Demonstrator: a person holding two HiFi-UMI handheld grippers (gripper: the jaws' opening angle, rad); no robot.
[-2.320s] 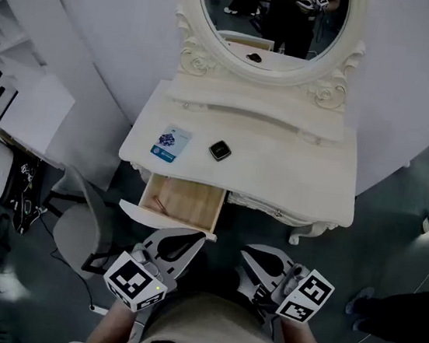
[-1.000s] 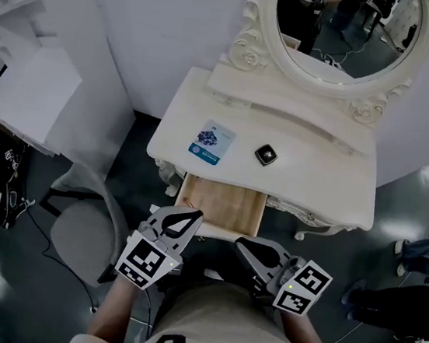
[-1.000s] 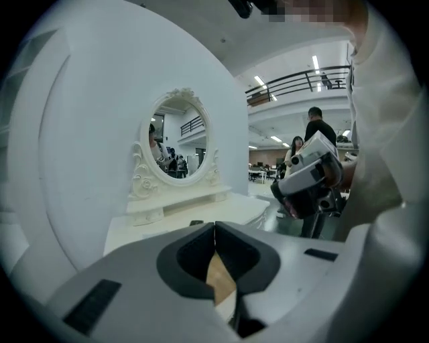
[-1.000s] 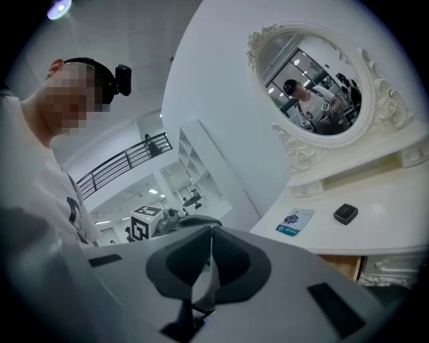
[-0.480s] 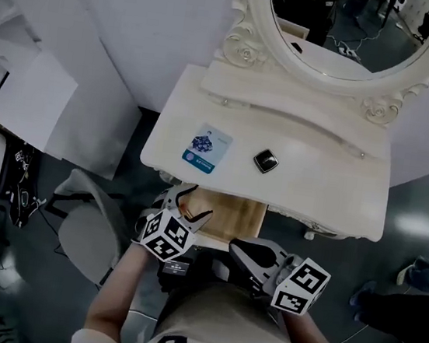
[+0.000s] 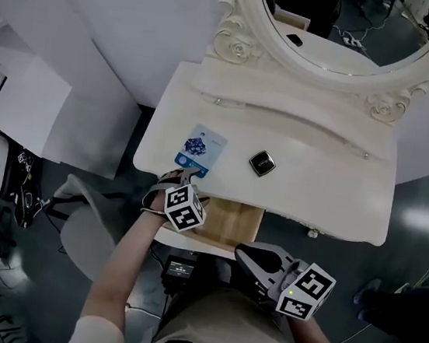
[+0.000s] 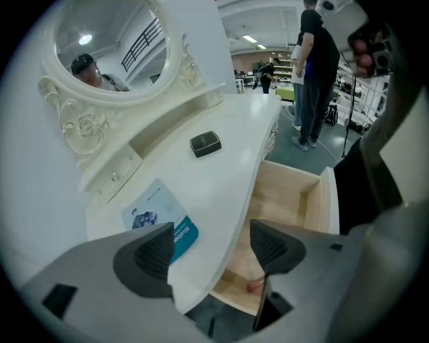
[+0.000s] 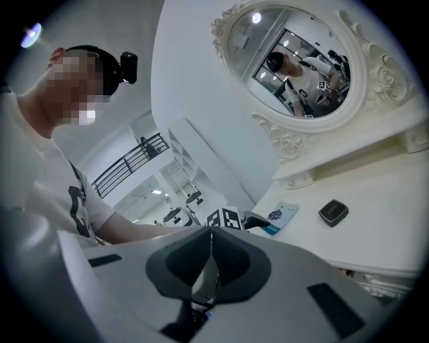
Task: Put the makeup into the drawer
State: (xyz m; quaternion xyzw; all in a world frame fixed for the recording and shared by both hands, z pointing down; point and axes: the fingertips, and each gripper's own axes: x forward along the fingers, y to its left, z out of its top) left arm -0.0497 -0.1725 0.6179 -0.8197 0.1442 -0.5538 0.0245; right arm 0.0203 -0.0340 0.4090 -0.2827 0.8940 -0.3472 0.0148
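A black square makeup compact (image 6: 262, 164) lies in the middle of the white vanity top (image 6: 330, 190), with a blue-and-white packet (image 6: 201, 150) to its left. Below the top, the wooden drawer (image 6: 227, 222) stands pulled out. My left gripper (image 6: 181, 178) hangs over the table's front-left edge, just short of the packet (image 7: 159, 220). Its jaws have just been opening and stand wide, with nothing between them. Beyond them I see the compact (image 7: 205, 143) and the drawer (image 7: 288, 208), which holds a small pink thing (image 7: 255, 287). My right gripper (image 6: 243, 251) stays shut and empty by my body, below the drawer.
An oval mirror (image 6: 351, 28) in a carved frame rises behind the table, above a low raised shelf (image 6: 293, 110). A grey chair (image 6: 85, 228) stands left of the table, with white shelving (image 6: 21, 94) beyond it. People (image 7: 315, 74) stand far off to the right.
My left gripper has gone forward and down from beside my body to the table's front-left edge, and its jaws have opened. The right gripper has shifted only slightly.
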